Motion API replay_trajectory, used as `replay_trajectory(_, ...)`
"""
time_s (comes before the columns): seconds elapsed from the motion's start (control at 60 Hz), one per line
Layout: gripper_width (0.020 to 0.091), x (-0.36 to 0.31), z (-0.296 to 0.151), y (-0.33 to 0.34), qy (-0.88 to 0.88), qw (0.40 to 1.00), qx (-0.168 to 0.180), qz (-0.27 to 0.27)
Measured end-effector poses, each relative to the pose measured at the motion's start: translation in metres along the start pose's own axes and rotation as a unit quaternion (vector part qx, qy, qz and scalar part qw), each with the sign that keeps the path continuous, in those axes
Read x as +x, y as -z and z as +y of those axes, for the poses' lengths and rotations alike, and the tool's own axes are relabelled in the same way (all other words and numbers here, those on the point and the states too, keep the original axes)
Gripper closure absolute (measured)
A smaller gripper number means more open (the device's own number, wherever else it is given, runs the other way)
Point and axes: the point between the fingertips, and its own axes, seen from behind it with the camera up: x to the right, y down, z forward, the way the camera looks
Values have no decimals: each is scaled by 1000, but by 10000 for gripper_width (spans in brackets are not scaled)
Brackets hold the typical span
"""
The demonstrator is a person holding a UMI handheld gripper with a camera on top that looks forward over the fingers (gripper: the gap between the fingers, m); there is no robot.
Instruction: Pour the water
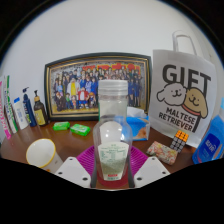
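1. Here we are, looking straight down the gripper (112, 172), and a clear plastic bottle (112, 130) stands right between its two fingers, upright on the brown table (25, 145).
2. Both pink pads (85, 160) sit close against the bottle's lower body. It looks like a firm clasp, so I judge the tool to be closed on the bottle, though I can't rule out a sliver of gap on either side.
3. The bottle looks see-through and thin-walled, with what seems to be water low down; no cap is clear to me at the top.
4. Handling call: light, a little slippery, and soft enough to buckle if squeezed hard. A hold around the lower-middle body, where the pads are now, seems sensible; any water inside will shift the weight as it tips.
5. Around it: a white cup (43, 153) near the table's left front, just left of the fingers, the likely target.
6. Behind stands a framed group photo (97, 86), a white gift bag (184, 97) to the right, green blocks (80, 129) and some bottles (28, 108) towards the left edge.
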Motion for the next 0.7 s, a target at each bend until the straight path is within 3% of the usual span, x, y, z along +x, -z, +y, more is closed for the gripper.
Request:
replay_trajectory(0.167, 646, 2, 8, -2, 19, 1000, 18, 3)
replay_trajectory(0.3, 533, 4, 12, 1, 11, 1000, 4, 7)
replay_trajectory(0.4, 237, 4, 14, 13, 8, 1000, -16, 18)
replay_trajectory(0.7, 251, -32, 12, 145, 21, 995, -69, 62)
